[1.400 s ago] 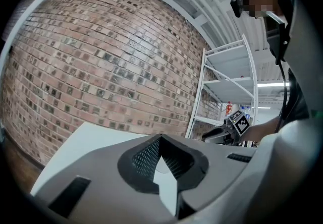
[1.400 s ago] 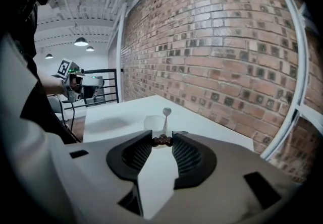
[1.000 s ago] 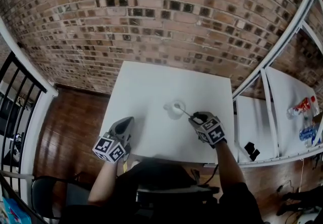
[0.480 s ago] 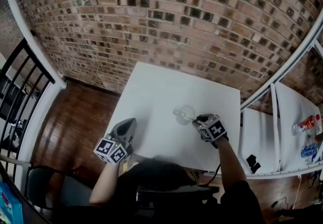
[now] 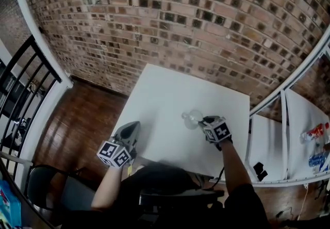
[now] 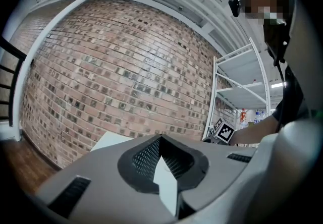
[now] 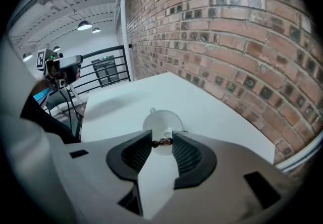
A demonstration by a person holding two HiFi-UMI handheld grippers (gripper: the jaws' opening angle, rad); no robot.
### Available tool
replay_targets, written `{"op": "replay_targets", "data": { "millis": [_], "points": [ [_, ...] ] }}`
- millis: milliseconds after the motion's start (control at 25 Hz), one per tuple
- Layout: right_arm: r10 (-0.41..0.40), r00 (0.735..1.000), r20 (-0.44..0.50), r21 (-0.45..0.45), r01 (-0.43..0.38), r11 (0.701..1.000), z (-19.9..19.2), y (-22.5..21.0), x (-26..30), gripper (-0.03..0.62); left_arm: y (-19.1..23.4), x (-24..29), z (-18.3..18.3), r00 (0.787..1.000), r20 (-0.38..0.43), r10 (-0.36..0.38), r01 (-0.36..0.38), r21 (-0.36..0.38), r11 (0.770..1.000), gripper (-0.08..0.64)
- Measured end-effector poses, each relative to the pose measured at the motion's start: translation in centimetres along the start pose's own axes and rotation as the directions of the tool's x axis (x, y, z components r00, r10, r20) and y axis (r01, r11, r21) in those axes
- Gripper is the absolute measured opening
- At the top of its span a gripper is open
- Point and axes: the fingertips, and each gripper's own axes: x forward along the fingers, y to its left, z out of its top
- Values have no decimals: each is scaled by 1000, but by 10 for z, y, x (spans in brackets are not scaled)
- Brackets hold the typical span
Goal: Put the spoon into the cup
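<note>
A white cup [image 5: 192,118] stands on the white table [image 5: 165,94] toward its right side. My right gripper [image 5: 205,121] hovers just right of the cup, tilted down at it. It is shut on the spoon: the brown beaded end of the handle [image 7: 162,142] is pinched between the pads, directly above the cup [image 7: 162,123]. The rest of the spoon is hidden behind the jaws. My left gripper [image 5: 131,130] rests at the table's near left edge, pointing level toward the brick wall. Its jaw tips [image 6: 161,140] meet with nothing in them.
A brick wall [image 5: 170,21] stands behind the table. A white metal shelf frame [image 5: 281,114] to the right carries bottles [image 5: 315,132]. A black railing [image 5: 20,73] runs along the left, and a dark chair [image 5: 46,192] sits at the lower left over wooden floor.
My right gripper has come closer to the cup and sunk a little, so the spoon's shaft no longer shows between them. The left gripper shifted slightly along the table edge.
</note>
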Motion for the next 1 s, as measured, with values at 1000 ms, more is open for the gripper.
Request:
{"op": "replay_targets", "data": {
  "millis": [1000],
  "points": [
    [-310, 780, 543, 372, 106, 922, -15, -15, -137, 155, -54, 54, -5, 974, -70, -213, 215, 17, 976, 5]
  ]
}}
